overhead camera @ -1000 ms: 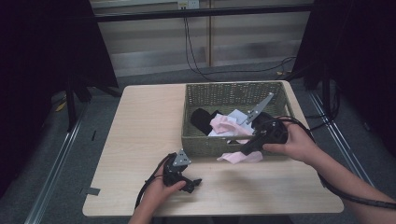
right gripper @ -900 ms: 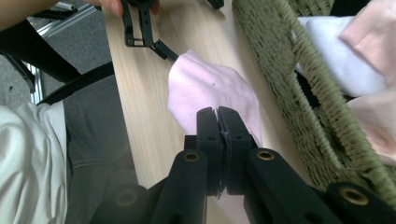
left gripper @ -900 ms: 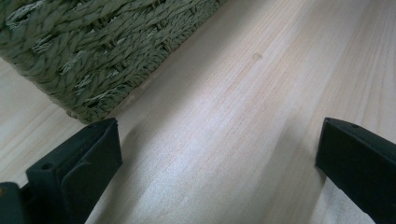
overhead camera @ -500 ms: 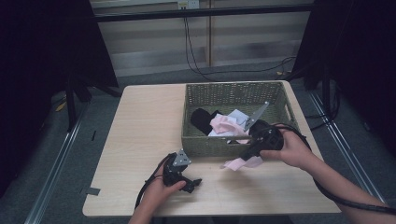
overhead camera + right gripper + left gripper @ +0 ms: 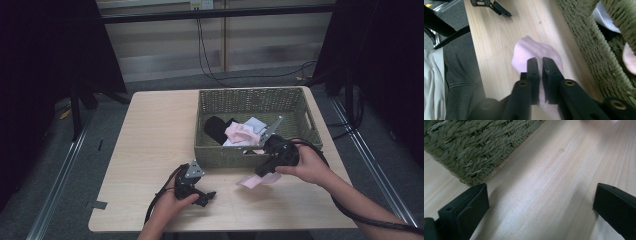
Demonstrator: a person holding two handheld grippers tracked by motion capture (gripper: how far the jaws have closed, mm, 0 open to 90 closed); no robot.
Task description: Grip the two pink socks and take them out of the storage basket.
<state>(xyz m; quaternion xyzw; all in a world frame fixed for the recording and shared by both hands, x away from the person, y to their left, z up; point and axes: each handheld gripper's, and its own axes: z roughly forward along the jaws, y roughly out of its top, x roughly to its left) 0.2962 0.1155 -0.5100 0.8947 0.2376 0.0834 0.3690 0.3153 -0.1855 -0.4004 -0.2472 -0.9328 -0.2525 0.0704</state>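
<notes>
A pale pink cloth (image 5: 256, 181) lies on the wooden table (image 5: 150, 140) just in front of the green wicker basket (image 5: 250, 93). My right gripper (image 5: 261, 173) points down at it. In the right gripper view the jaws (image 5: 541, 60) stand nearly together with the pink cloth (image 5: 524, 50) pinched between them and spreading out beyond the tips. These jaws have just been opening a little. My left gripper (image 5: 209, 197) rests low on the table near the front edge. Its jaws (image 5: 541, 195) are wide apart with bare wood between them.
Inside the basket lie a black cloth (image 5: 217, 127), a pink one (image 5: 239, 132) and a white one (image 5: 255, 124). The basket's woven wall (image 5: 474, 145) stands close ahead of the left gripper and beside the right one (image 5: 586, 50). Bare tabletop extends to the left.
The right hand has come down from the basket's front rim toward the table, carrying the pink cloth lower and nearer the front edge. The left hand has stayed where it was.
</notes>
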